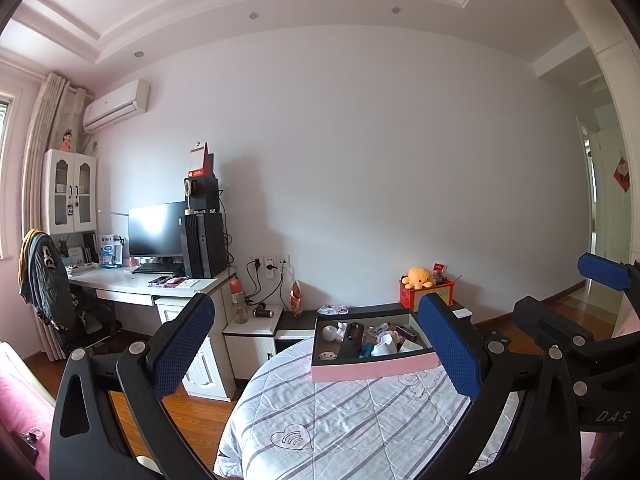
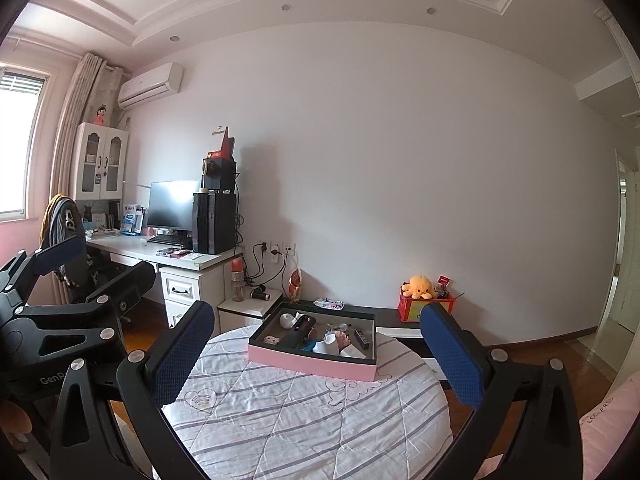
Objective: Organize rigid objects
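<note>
While both grippers hang above the quilted bed [image 2: 304, 412], the left gripper [image 1: 320, 354] and the right gripper [image 2: 320, 354] have their jaws spread wide, gripping nothing. The pink box [image 2: 312, 360] rests on the bed at twelve o'clock, holding a jumble of small items: a white round piece [image 2: 286, 320], a dark handle [image 2: 298, 330], a white cup [image 2: 327, 345]. An orange plush [image 2: 418, 286] sits at two o'clock on a red box [image 2: 424, 306].

Cluttered pink box [image 2: 312, 361] on quilt [image 2: 304, 420]
</note>
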